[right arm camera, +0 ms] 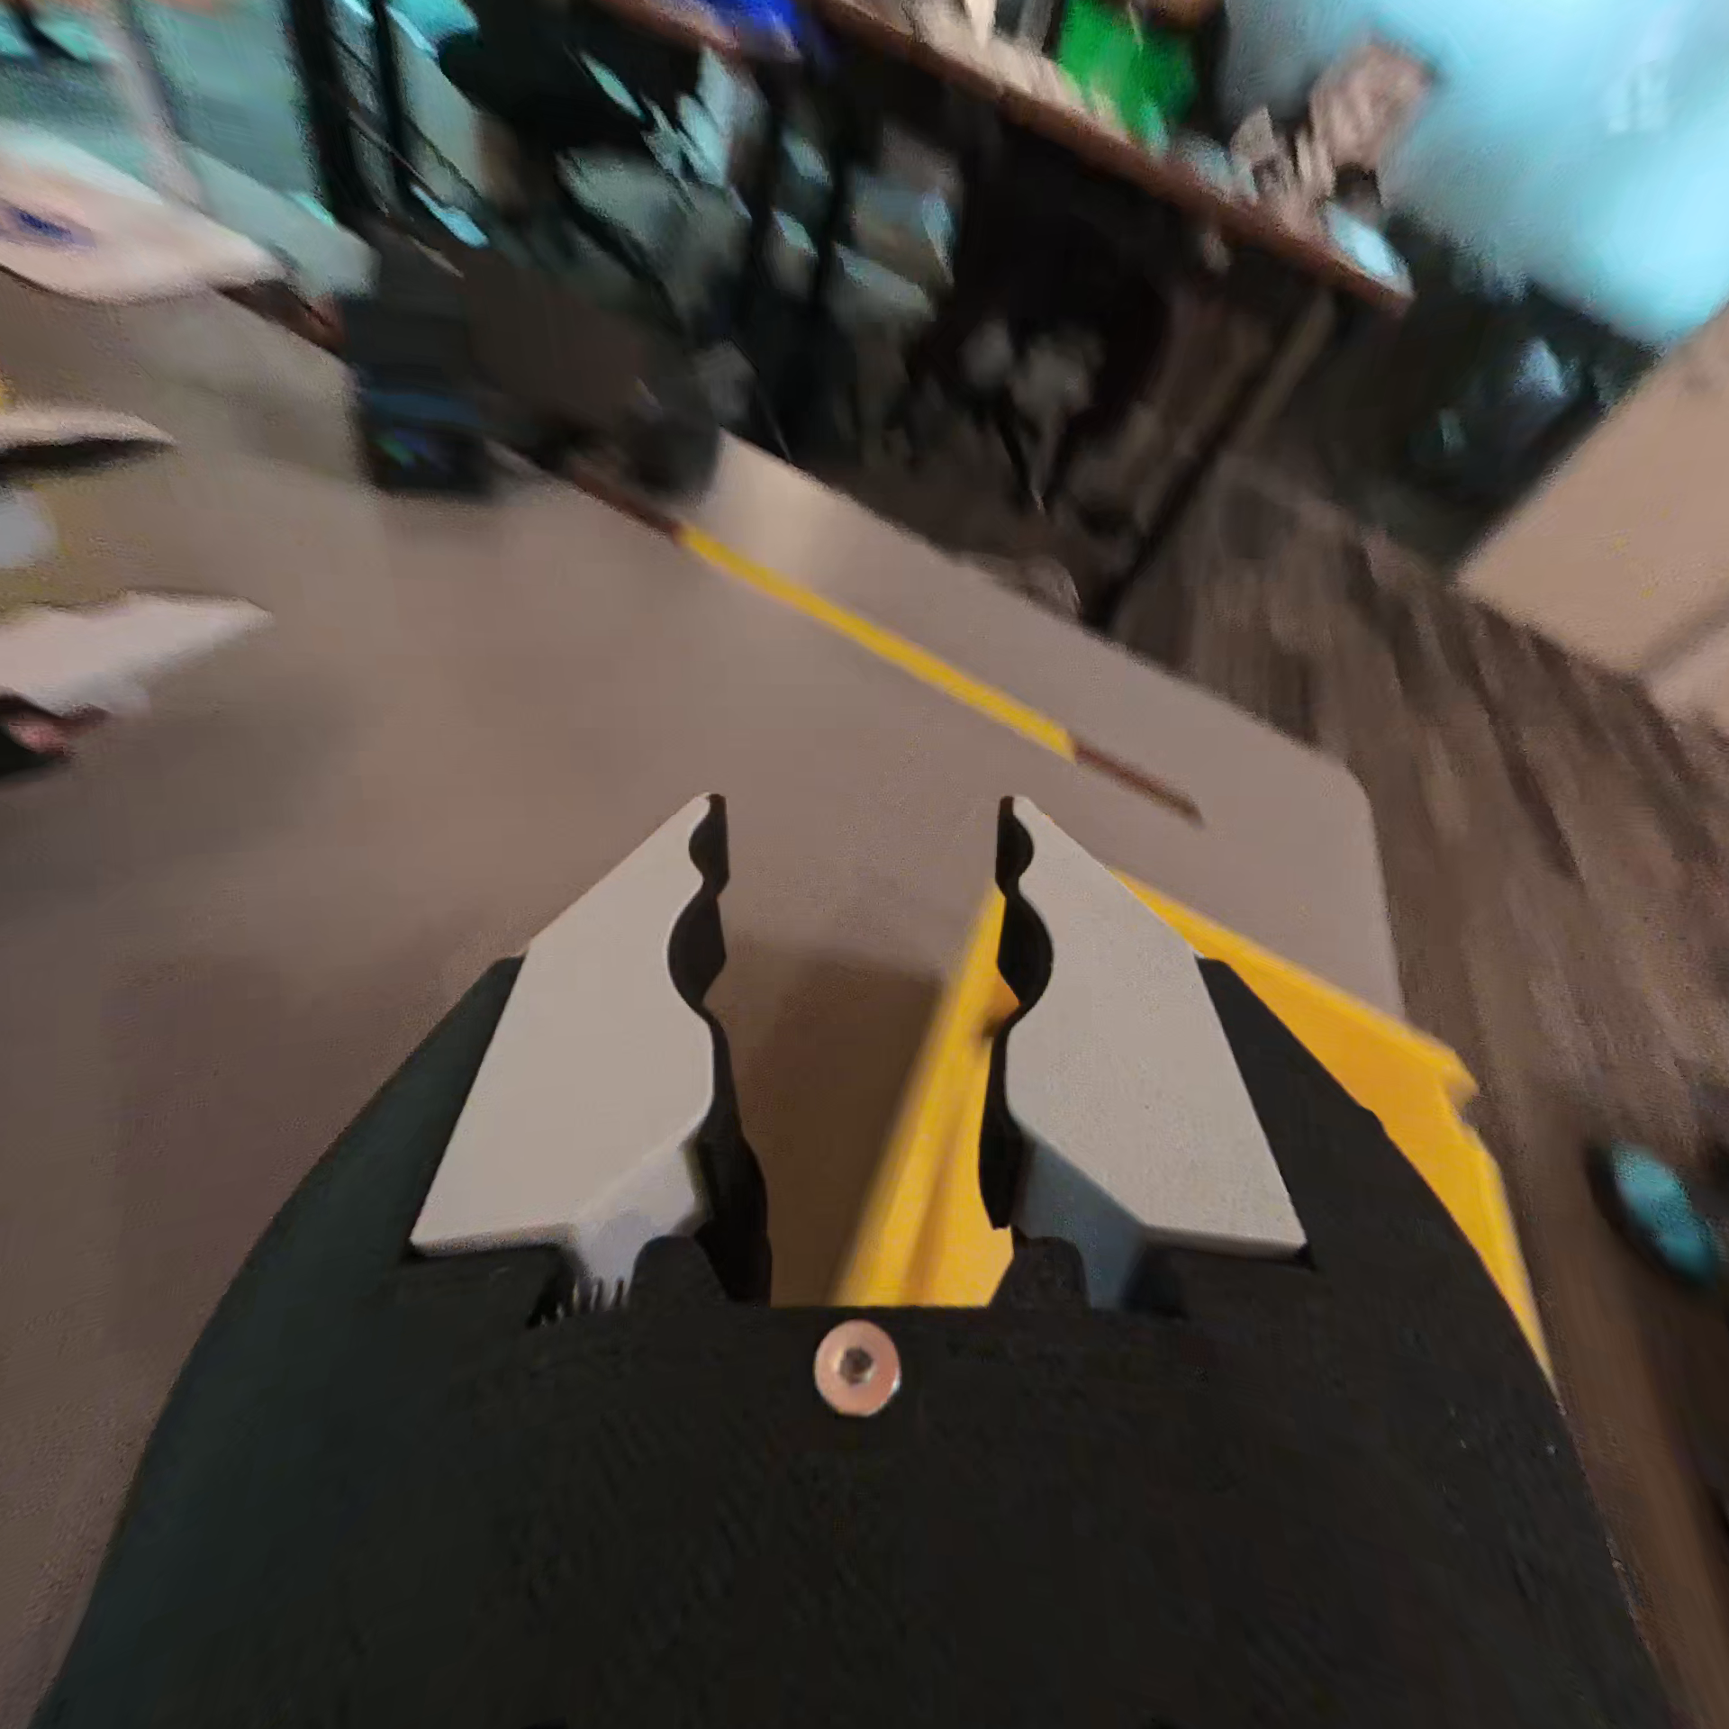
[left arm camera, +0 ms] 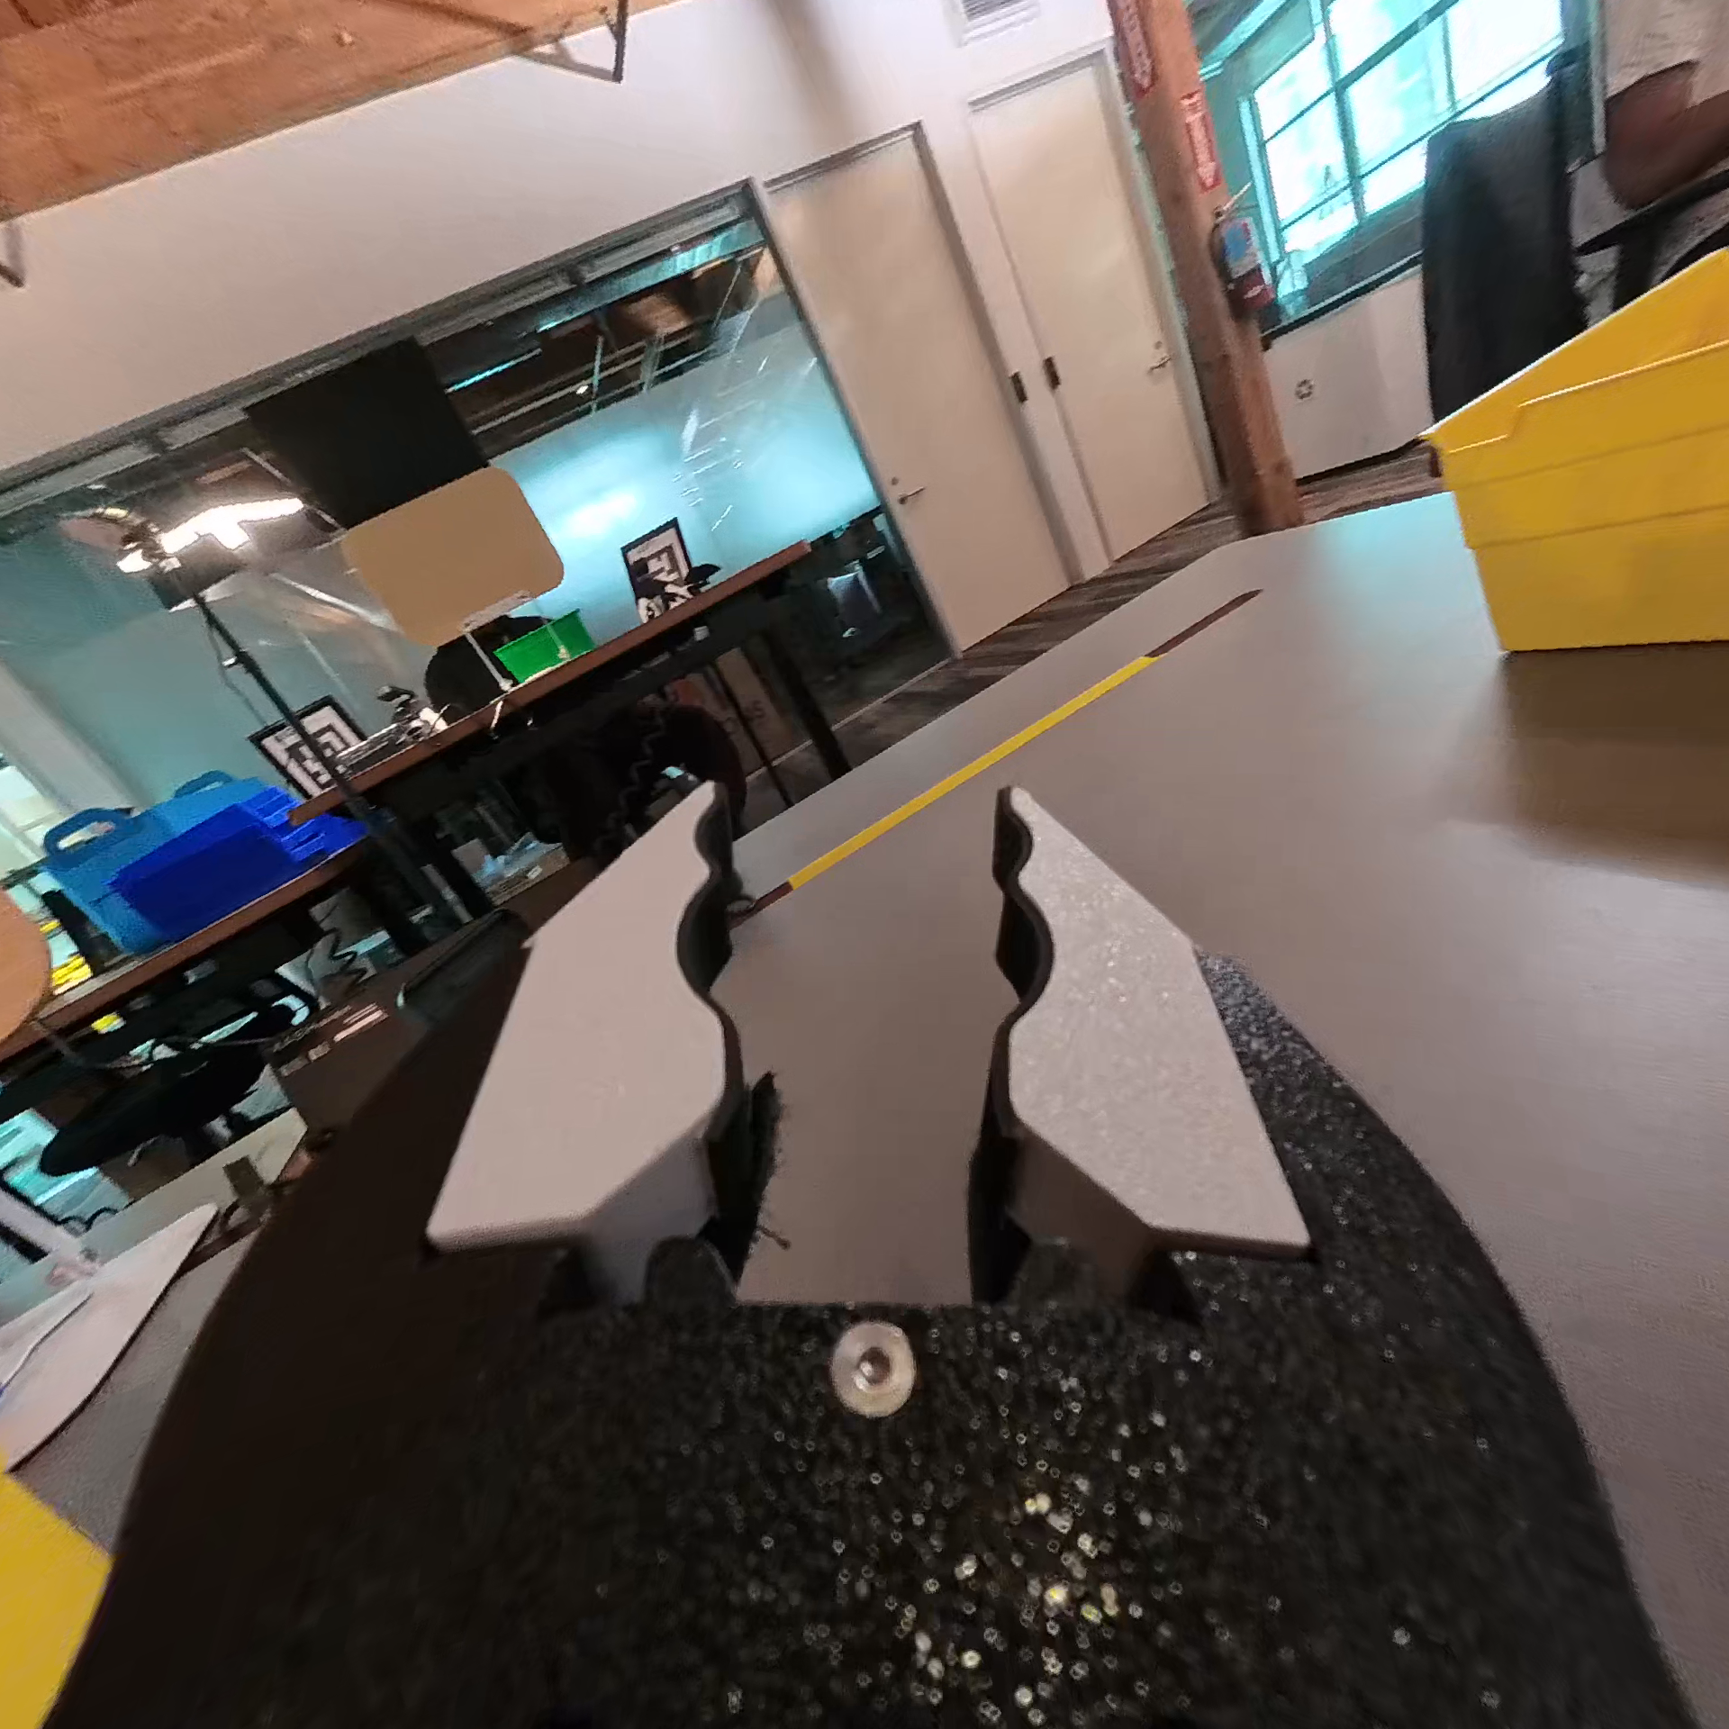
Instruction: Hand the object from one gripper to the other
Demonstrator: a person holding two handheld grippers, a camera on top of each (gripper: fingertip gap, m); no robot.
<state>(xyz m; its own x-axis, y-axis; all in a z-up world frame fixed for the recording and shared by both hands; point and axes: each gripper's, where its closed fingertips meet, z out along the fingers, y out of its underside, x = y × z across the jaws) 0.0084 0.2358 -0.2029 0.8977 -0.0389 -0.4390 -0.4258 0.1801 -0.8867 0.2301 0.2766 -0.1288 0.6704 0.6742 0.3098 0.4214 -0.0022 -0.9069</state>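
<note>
Left wrist view: both grippers empty, handover object not in sight

Left gripper (left arm camera: pixel 861 805) hovers low over grey table (left arm camera: pixel 1310 748), jaws wide w/ nothing between; stacked yellow bins (left arm camera: pixel 1590 524) sit well apart, far right. Right gripper (right arm camera: pixel 861 809), jaws likewise wide & empty, hangs over same table in a motion-blurred shot, a yellow bin (right arm camera: pixel 936 1151) rim just below its right finger, not gripped. Task's object can't be found in either view, so weight, stiffness & best hold pt can't be judged; its place relative to jaws unknown
</note>
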